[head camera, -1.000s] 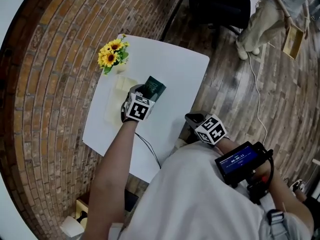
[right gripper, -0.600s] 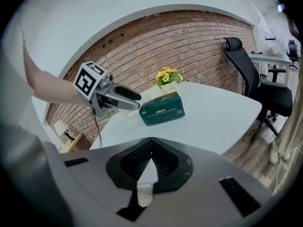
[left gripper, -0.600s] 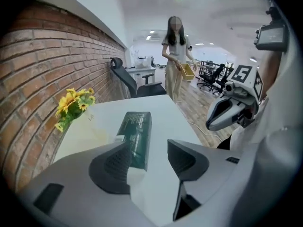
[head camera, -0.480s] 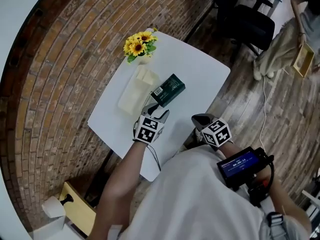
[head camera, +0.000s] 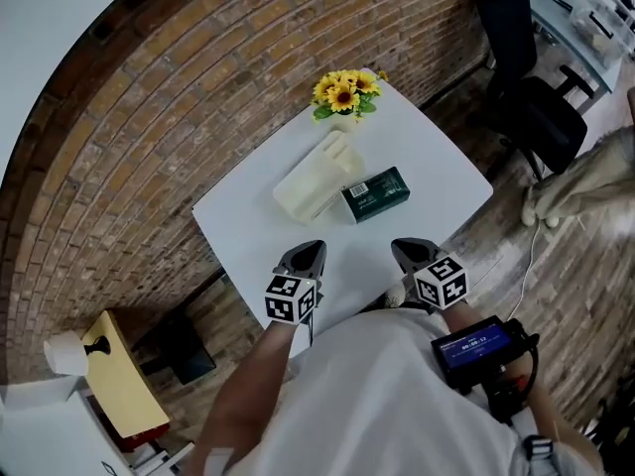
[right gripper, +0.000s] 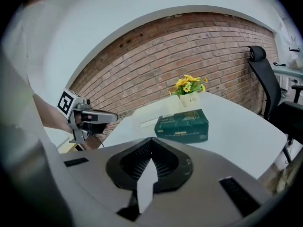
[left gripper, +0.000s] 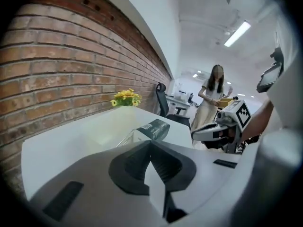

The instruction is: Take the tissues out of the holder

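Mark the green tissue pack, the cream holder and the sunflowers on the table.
green tissue pack [head camera: 376,194]: head view, middle of its top face.
cream holder [head camera: 314,181]: head view, middle of its upper side.
sunflowers [head camera: 344,91]: head view, on the yellow blooms.

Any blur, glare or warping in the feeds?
Head view: sharp, evenly lit, brick wall curved by the lens. Left gripper view: ceiling light blown out, background washed pale. Right gripper view: dark vignetted corners, green tissue pack crisp.
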Demonstrator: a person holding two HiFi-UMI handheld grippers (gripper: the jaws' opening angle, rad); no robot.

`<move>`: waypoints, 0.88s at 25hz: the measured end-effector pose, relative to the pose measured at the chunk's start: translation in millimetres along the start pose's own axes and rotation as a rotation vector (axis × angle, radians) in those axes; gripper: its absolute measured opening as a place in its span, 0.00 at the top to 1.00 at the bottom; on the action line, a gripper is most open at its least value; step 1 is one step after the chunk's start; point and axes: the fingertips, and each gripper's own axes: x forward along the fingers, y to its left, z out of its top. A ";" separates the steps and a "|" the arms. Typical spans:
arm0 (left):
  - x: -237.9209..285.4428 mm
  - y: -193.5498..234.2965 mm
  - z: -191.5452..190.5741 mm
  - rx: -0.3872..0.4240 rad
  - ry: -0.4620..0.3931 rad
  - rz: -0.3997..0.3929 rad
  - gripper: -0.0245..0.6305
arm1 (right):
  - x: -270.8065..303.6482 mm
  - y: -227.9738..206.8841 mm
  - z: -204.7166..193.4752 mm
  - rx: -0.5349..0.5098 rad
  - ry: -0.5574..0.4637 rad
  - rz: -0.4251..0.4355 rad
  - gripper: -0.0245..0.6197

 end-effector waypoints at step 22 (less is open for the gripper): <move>-33.7 10.6 -25.9 -0.047 -0.042 0.032 0.95 | 12.8 28.1 25.1 -0.084 -0.029 0.065 0.95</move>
